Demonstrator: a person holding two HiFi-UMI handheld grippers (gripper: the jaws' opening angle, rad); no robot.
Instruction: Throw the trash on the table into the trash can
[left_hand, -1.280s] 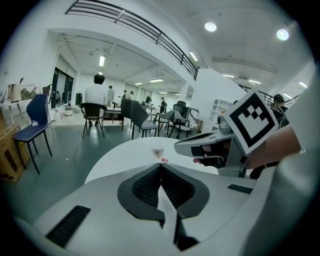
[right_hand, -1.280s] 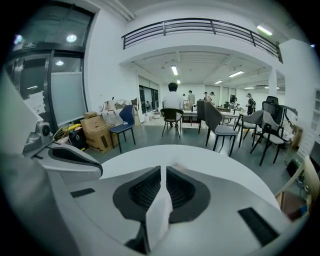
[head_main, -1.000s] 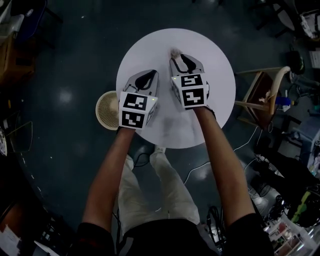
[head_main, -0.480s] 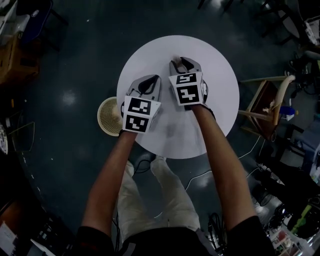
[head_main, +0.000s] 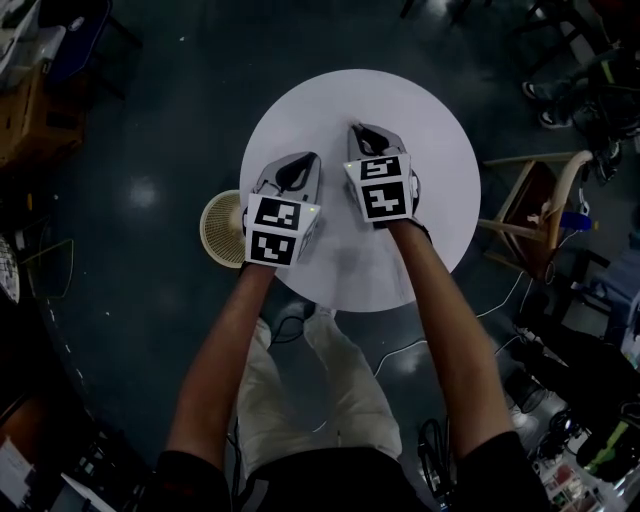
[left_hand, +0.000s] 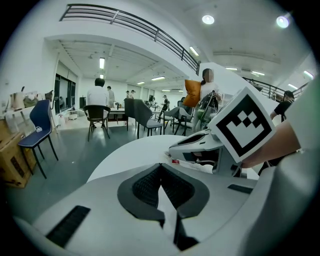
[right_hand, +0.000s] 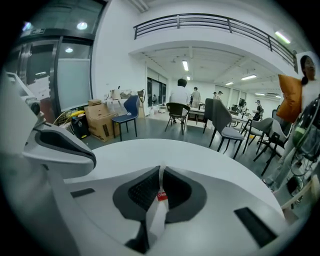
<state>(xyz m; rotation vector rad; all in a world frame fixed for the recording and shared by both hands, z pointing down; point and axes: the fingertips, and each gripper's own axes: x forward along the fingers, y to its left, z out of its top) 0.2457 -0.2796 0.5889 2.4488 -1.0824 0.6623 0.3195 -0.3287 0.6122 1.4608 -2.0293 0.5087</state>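
On the round white table (head_main: 420, 110) my right gripper (head_main: 361, 131) has just been closing, and it is now shut on a white wrapper with a red label (right_hand: 160, 197) pinched between its pads. The right gripper view shows my right gripper (right_hand: 160, 170) with the wrapper hanging down from the jaws. The left gripper view shows the same wrapper (left_hand: 192, 164) under that gripper's tip. My left gripper (head_main: 298, 162) hovers beside it, shut with nothing in it (left_hand: 161, 167). The woven trash can (head_main: 220, 228) stands on the floor at the table's left edge.
A wooden chair (head_main: 535, 205) stands close to the table's right side, with cables and clutter on the floor beyond it. The person's legs (head_main: 300, 370) are under the table's near edge. Chairs and cardboard boxes (right_hand: 100, 122) stand farther off.
The small wrapper that lay on the table just ahead of the right gripper's open jaws is now clamped between them. The left gripper has stayed put.
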